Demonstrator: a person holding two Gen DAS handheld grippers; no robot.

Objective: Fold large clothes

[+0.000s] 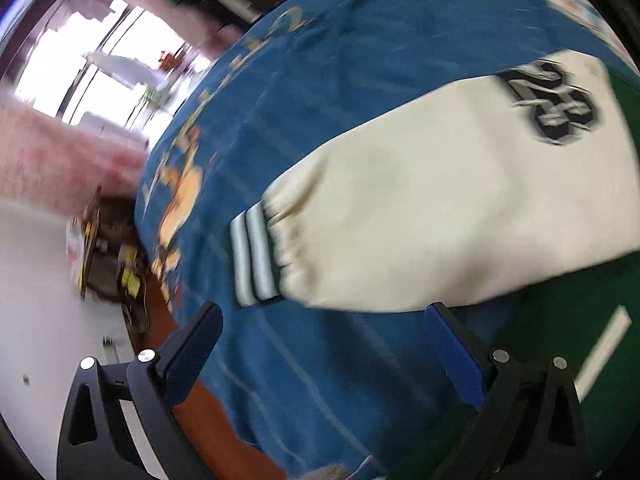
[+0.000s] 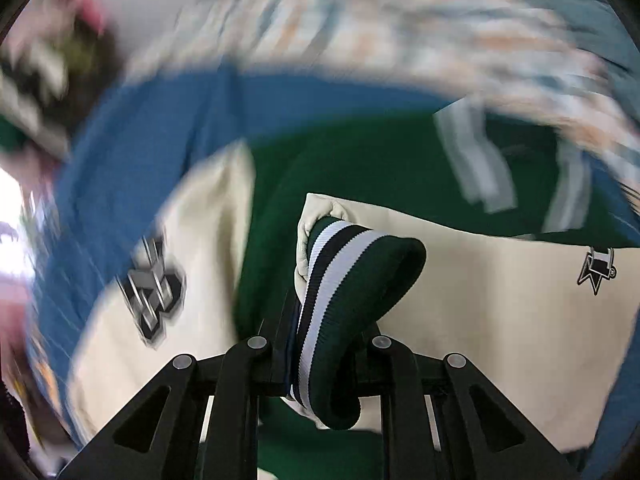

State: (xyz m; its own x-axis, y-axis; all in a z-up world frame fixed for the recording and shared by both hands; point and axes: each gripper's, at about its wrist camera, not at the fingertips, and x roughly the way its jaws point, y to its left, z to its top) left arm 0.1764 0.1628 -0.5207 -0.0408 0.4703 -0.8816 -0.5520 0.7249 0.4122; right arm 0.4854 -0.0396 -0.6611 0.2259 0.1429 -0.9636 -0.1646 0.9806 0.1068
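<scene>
Right now your right gripper [image 2: 316,344] is clenched on the striped cuff [image 2: 344,280] of one cream sleeve [image 2: 500,300], and the cuff curls up between the jaws. That sleeve runs long, from your claw off to the right, over the green jacket [image 2: 352,160]. The jacket lies flat on a blue cloth [image 2: 140,140] that covers the table. Your left gripper [image 1: 320,320] is wide apart and holds nothing. It hangs just near the other cream sleeve [image 1: 460,200], the one with the number patch [image 1: 554,100]. This sleeve lies long too, with its striped cuff [image 1: 256,256] at the left, just far of your left claw. So your left hand is the nearer one for that cuff, I think. You likely need to bring both sleeves in over the green body next. No boxes or baskets show anywhere. Both pictures are blurry, so small things stay hard to tell.
</scene>
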